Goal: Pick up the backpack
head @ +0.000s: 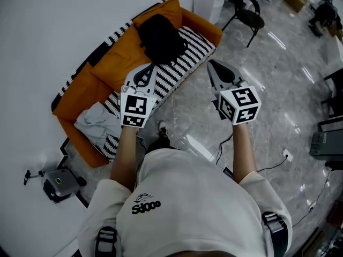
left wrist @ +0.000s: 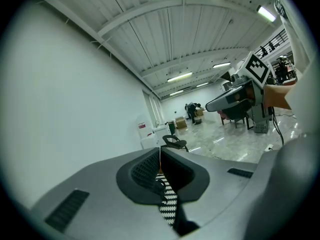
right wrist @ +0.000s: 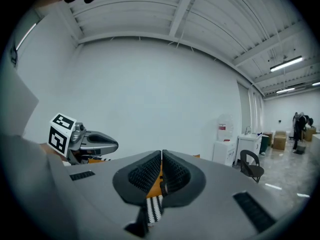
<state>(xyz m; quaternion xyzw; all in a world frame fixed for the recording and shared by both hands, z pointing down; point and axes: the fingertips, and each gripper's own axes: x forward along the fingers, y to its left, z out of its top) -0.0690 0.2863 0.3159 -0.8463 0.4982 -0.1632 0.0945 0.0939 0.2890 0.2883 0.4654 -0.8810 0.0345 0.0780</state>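
The black backpack [head: 161, 36] lies on the striped seat of an orange sofa [head: 115, 60] against the white wall. My left gripper [head: 150, 68] is shut and empty; its tip hovers over the sofa's front edge, just short of the backpack. My right gripper [head: 210, 64] is also shut and empty, held over the floor to the right of the sofa's front. In the left gripper view the jaws [left wrist: 160, 149] meet, with striped fabric showing below them, and the right gripper [left wrist: 220, 103] is seen beside it. The right gripper view shows its closed jaws [right wrist: 161, 152] and the left gripper [right wrist: 112, 145].
A crumpled grey cloth [head: 95, 123] lies at the sofa's near end. A small grey device [head: 60, 182] sits on the floor by the wall. A black chair [head: 247, 14] stands beyond the sofa. Cables [head: 268, 166] trail across the marble floor; equipment [head: 324, 143] stands at the right.
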